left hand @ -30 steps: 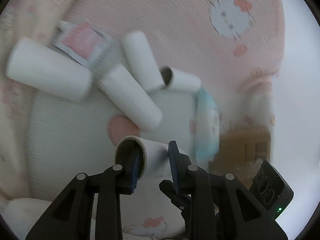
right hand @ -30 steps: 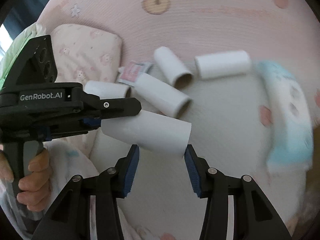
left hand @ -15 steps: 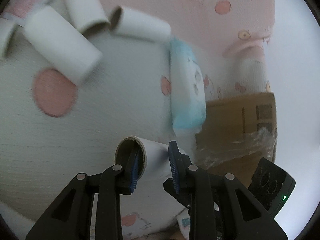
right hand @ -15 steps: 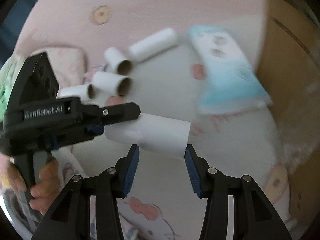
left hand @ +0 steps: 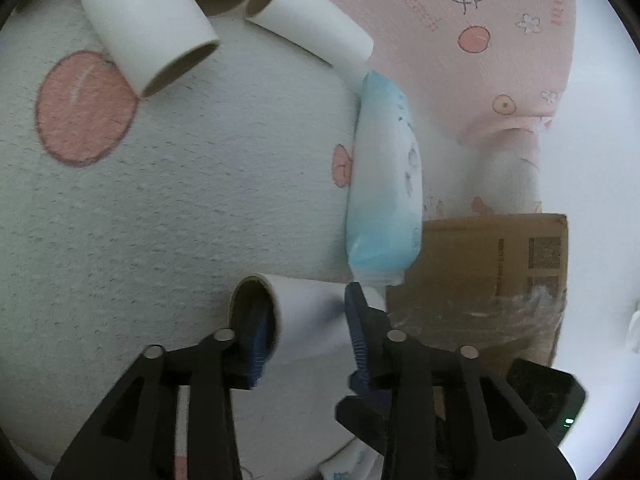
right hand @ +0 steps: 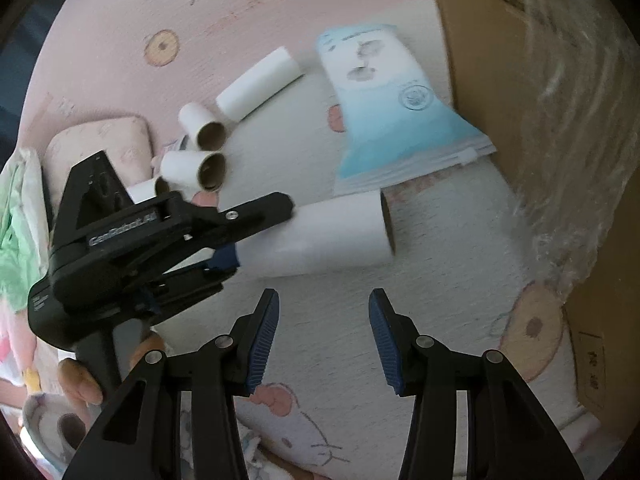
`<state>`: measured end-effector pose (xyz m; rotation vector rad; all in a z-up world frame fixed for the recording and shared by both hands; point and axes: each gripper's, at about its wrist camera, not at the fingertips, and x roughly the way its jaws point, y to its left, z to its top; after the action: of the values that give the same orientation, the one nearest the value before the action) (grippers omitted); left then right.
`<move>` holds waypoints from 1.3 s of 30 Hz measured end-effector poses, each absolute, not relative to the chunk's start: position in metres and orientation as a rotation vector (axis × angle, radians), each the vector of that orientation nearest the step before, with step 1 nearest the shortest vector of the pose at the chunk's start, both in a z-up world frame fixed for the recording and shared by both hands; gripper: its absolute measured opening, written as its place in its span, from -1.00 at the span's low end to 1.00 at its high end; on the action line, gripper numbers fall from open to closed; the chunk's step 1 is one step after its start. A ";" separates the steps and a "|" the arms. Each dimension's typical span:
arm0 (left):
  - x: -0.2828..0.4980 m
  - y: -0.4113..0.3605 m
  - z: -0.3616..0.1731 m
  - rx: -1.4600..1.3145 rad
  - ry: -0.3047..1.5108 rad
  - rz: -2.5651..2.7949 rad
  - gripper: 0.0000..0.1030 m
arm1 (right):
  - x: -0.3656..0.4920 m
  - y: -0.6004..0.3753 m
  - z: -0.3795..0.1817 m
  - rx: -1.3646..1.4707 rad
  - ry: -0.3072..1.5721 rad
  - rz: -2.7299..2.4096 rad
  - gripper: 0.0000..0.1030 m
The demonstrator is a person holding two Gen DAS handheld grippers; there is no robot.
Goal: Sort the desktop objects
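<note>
A white paper tube (left hand: 308, 300) lies on the white patch of the blanket, just below a blue and white tissue pack (left hand: 384, 200). My left gripper (left hand: 306, 312) straddles the tube's near end. Its jaws are opening, and a dark gap shows beside the right pad. In the right wrist view the tube (right hand: 336, 232) rests flat, with the left gripper (right hand: 260, 232) at its left end. My right gripper (right hand: 324, 300) hovers open just short of the tube, with nothing between its fingers. Several more tubes (right hand: 202, 126) lie in a loose heap at the back left.
A cardboard box (right hand: 500, 60) with a clear plastic liner (right hand: 580, 140) stands at the right, against the tissue pack (right hand: 392, 112). The blanket (right hand: 320, 8) is pink with cartoon prints. A pale pillow (right hand: 100, 144) lies far left. A hand (right hand: 80, 384) holds the left gripper's handle.
Both views have swung right towards the box. The tube has come down onto the blanket beside the blue pack. The left jaws have widened. The right gripper now sits back from the tube.
</note>
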<state>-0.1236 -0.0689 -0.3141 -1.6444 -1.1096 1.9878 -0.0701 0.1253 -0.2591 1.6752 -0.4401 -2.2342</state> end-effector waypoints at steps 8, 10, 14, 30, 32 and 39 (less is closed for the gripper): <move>-0.112 -0.068 -0.285 -1.581 -1.018 2.079 0.04 | -0.071 0.114 -0.247 1.610 -0.307 -2.264 -0.13; -0.110 -0.070 -0.280 -1.566 -1.004 2.123 0.04 | -0.069 0.114 -0.249 1.619 -0.301 -2.259 -0.13; -0.110 -0.076 -0.270 -1.509 -0.958 2.250 0.04 | -0.059 0.116 -0.264 1.661 -0.270 -2.254 -0.13; -0.130 -0.067 -0.283 -1.613 -0.822 2.203 -0.72 | -0.067 0.122 -0.291 1.734 -0.278 -2.256 -0.74; -0.129 -0.064 -0.283 -1.631 -0.784 2.206 -0.72 | -0.069 0.123 -0.293 1.731 -0.261 -2.270 -0.74; -0.115 -0.049 -0.286 -1.713 -0.646 2.157 -0.72 | -0.064 0.118 -0.292 1.608 -0.224 -2.280 -0.73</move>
<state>-0.1150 -0.0493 -0.2863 -1.7128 -0.6459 2.1566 -0.0639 0.1183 -0.2919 1.6081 -0.2243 -2.2804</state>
